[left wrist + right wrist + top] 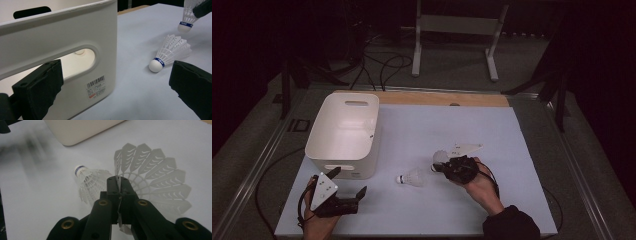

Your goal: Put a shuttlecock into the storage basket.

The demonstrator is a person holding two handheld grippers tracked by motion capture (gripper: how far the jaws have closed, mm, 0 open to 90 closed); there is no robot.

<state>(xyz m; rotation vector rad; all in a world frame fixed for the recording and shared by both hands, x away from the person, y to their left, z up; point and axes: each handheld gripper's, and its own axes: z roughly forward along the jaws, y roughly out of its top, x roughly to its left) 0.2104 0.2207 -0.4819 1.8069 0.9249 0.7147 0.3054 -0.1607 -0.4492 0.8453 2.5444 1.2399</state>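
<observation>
Two white feathered shuttlecocks with blue-banded cork tips and one white plastic bin (pixel 343 131) with slot handles are on the pale blue surface (pixel 492 130). At the left, the left gripper (pixel 349 186) rests near the bin's front wall, its fingers (pixel 40 87) spread wide and holding nothing. The loose shuttlecock (pixel 411 177) lies on its side mid-surface, long axis level, cork pointing left toward the bin. Just to its right, the right gripper (pixel 446 166) has its fingers (pixel 112 187) clamped on the skirt rim of the second shuttlecock (pixel 152 177), lifted, cork toward the left.
</observation>
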